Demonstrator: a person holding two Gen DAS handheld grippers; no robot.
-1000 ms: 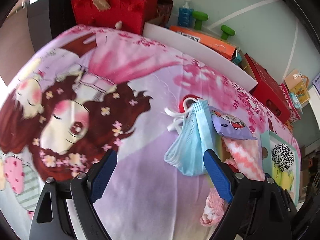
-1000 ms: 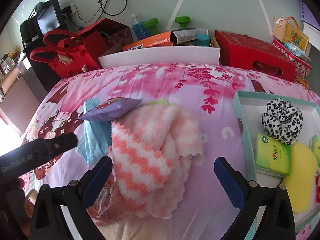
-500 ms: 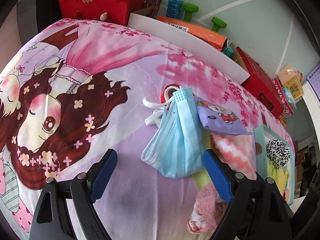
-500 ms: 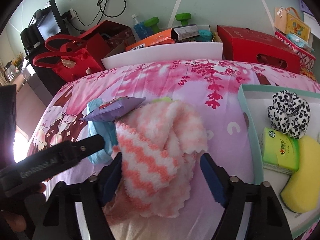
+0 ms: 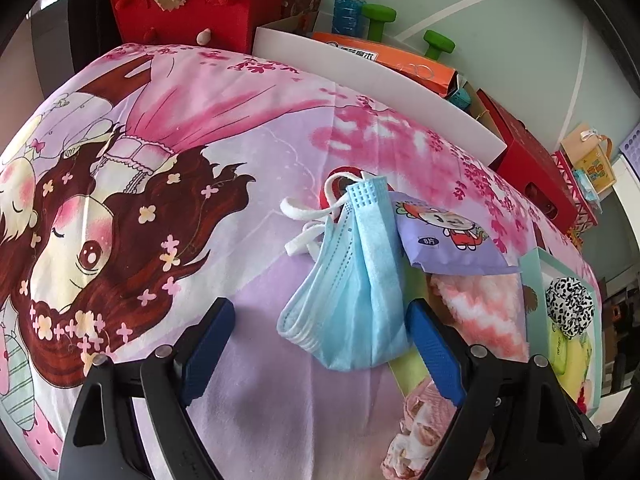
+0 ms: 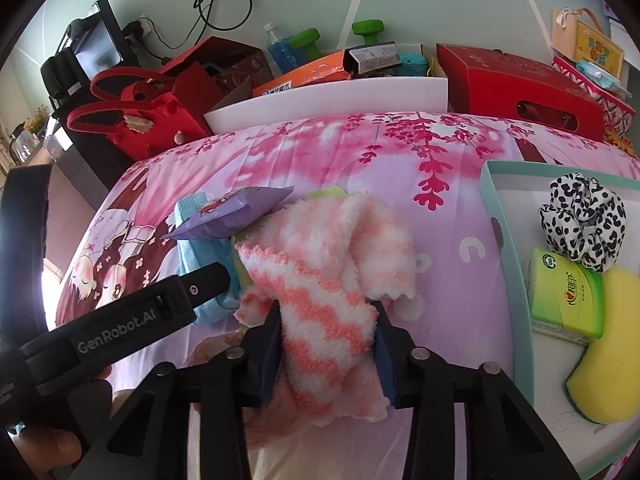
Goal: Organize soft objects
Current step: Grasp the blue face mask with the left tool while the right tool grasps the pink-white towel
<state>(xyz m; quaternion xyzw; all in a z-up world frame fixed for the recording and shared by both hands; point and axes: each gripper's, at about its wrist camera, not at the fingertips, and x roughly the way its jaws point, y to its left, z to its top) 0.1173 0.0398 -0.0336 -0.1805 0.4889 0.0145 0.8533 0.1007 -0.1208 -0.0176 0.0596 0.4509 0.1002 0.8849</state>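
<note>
— So what differs from a second ago?

— Mostly the right gripper (image 6: 326, 344). Its jaws have just been closing: before they stood spread wide on either side of the pink-and-white fluffy towel (image 6: 328, 280), and now the blue pads press into the towel's near fold from both sides, bunching it between them.

— And the towel itself?

— Still lying on the pink cartoon bedsheet (image 6: 400, 152), but its lower part is squeezed narrower than before. Its far part spreads loose, and a purple packet (image 6: 230, 216) rests against its left edge.

— What about the left gripper (image 5: 320, 344)?

— Its jaws remain wide apart and grasp nothing. Since the earlier picture it has come nearer to the blue face mask (image 5: 352, 296); the mask now lies between the two pads, close beside the right-hand one, though I cannot tell whether that pad touches it. The mask's white ear loops (image 5: 308, 220) trail off to its left on the sheet.

— Is the left tool seen from the right wrist?

— Yes, its black body crosses the lower left there, with a hand (image 6: 60, 440) around it.

— And the tray?

— The teal-rimmed tray (image 6: 496, 216) sits at the right as before, holding a black-and-white scrunchie (image 6: 584, 224), a green tissue pack (image 6: 568, 296) and a yellow sponge (image 6: 608, 364).
</note>
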